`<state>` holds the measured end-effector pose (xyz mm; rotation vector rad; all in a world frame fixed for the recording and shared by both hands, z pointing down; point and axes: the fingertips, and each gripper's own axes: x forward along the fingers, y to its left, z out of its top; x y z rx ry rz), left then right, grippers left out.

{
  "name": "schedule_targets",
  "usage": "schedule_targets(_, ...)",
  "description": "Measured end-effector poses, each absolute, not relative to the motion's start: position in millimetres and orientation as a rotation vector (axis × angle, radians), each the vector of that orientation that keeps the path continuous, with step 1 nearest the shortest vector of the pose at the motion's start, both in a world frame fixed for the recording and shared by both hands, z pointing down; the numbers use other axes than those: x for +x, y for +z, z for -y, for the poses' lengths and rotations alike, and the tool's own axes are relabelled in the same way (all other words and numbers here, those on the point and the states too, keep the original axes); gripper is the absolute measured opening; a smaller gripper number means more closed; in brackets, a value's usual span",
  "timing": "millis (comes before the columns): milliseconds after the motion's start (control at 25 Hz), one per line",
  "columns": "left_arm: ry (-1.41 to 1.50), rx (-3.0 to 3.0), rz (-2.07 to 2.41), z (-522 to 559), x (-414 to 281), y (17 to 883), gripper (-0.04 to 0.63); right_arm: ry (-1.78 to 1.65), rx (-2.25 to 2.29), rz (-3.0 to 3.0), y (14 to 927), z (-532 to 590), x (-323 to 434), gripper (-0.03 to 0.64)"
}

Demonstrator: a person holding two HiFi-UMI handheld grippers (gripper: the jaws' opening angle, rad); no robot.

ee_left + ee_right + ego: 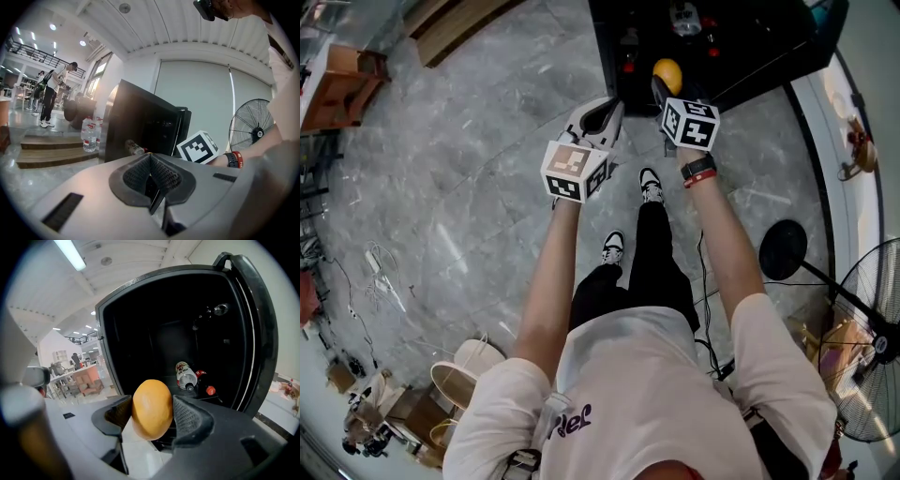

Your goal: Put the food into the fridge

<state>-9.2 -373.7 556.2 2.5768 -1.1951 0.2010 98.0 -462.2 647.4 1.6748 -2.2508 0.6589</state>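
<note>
- The orange (151,408), round and yellow-orange, sits at the open front of the black fridge (262,333), low down by the lower edge of its opening. Whether it is past the threshold cannot be told.
- The right gripper (152,417) is clamped on the orange. One ribbed pad presses each side of the fruit, which fills the gap between the jaws and bulges above and below them.
- From the head view the orange (667,75) shows at the tip of the right gripper (664,92), against the fridge's dark front (741,37).
- Deeper inside the fridge, behind and to the right of the orange, a bottle with a red-and-white label (186,375) lies on its side. A dark bottle with a red cap (206,386) lies just beside it.
- The left gripper (151,174) is outside the fridge, off to the side of its opening. Its jaws are pressed together with nothing between them.
- In the head view the left gripper (600,114) hangs beside the right one, a little further back from the fridge and over the grey marble floor (469,187).
- A black and red wristband (698,171) circles the person's right wrist, behind the marker cube.
- A standing fan (255,131) is to the right of the fridge in the left gripper view.
- Water bottles (90,138) stand on wooden steps to the left of the fridge, and a person (51,93) stands further off beyond them.
</note>
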Motion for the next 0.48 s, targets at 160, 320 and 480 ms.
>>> schedule_targets(160, 0.167, 2.638, 1.135, 382.6, 2.4, 557.9, 0.018, 0.698, 1.682, 2.24, 657.7, 485.3, 97.9, 0.285)
schedule_targets(320, 0.16, 2.622, 1.146, 395.3, 5.7, 567.8, 0.018, 0.69, 1.666, 2.25, 666.5, 505.7, 96.3, 0.285)
schedule_targets(480, 0.162, 2.622, 1.149, 404.1, 6.5, 575.6, 0.018, 0.645, 1.634, 2.256, 679.0, 521.2, 90.5, 0.285)
